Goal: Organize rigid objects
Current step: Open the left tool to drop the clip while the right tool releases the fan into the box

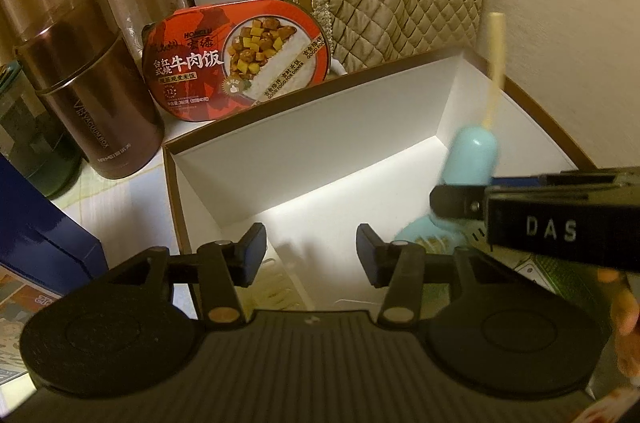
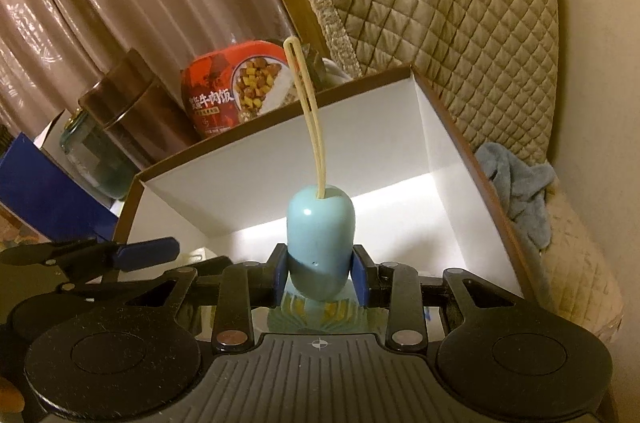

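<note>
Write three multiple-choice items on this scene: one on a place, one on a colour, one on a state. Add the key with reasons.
1. Where does the red meal box stand?
A. Inside the white box
B. Behind the white box, beside the brown vacuum flask
C. On the quilted cover

2. What colour is the handle of the brush?
A. Light blue
B. Red
C. Black

3. How is the left gripper?
A. Shut on the brush
B. Shut on a cloth
C. Open, holding nothing

Key: 1 B, it rises past the white box wall, next to the brown vacuum flask. 2 A, the brush handle in the right gripper is light blue. 3 C, the left gripper shows a bare gap.
</note>
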Motion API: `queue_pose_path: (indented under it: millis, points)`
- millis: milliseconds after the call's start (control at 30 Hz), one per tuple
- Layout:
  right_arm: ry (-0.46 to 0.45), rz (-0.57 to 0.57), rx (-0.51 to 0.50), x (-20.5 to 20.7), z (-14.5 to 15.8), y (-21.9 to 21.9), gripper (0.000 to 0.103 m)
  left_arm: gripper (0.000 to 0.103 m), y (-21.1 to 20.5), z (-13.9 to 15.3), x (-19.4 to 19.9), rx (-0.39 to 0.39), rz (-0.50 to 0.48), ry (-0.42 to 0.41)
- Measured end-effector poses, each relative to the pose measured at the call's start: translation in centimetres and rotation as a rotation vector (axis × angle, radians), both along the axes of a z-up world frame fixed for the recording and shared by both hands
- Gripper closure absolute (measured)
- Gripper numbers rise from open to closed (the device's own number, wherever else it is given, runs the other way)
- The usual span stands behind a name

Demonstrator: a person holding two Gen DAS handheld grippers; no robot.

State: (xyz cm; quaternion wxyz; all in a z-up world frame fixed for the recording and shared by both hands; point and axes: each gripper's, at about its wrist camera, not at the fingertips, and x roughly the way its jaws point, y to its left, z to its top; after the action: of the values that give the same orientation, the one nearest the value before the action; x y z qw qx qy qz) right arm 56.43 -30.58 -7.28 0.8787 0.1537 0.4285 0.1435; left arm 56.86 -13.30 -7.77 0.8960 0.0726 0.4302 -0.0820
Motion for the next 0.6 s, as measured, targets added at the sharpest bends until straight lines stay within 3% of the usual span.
queue_pose_path:
  millis: [233,600]
  points:
    - [-0.022,-0.008,-0.019,-0.4,0.5,-0.4,0.057,0.057,-0.1,0.2,-0.4,-0.002,-0.011,0.001]
    - [-0.02,0.003,-0.015,-1.6,0.7,-0.7,0.055,0.057,-0.1,0.7,-1.4,-0.003,-0.007,-0.006]
